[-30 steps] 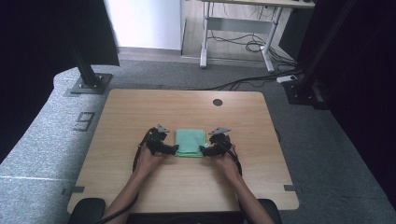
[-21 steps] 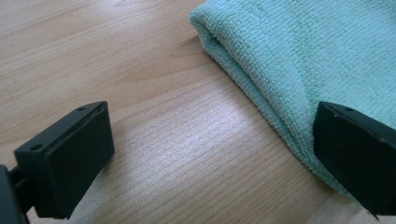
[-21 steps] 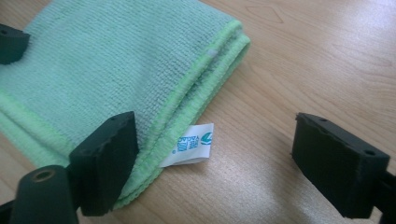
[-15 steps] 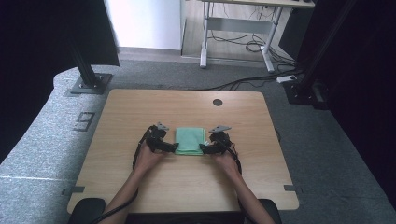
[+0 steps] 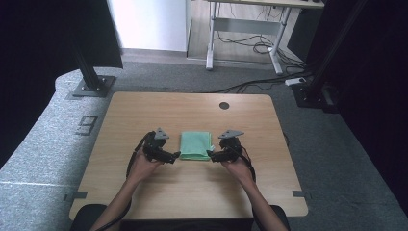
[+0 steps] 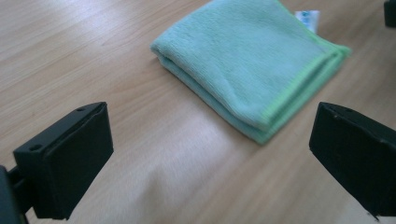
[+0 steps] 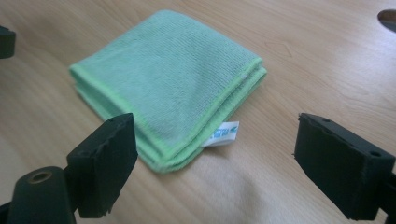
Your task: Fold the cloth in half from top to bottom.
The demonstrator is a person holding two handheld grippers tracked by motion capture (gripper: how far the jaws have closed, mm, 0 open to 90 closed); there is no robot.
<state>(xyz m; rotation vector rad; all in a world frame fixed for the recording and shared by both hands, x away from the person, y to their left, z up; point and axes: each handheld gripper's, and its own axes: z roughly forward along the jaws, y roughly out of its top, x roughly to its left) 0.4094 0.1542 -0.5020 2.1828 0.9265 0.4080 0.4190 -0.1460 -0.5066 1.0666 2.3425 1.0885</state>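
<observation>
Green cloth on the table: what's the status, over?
Both grippers, left gripper and right gripper, jaws open, empty. Green cloth folded flat on the table, between them, untouched. Nothing in the way.

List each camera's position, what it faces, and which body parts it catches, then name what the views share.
High view: sits above the person's side, looks forward and down on the table; both forearms, left tongs and right tongs show.
Left gripper view: rides the left tongs, looks along open jaws at the green cloth.
Right gripper view: rides the right tongs, open jaws toward the cloth and its white tag.
Shared: all three show the folded cloth on the wooden table.
</observation>
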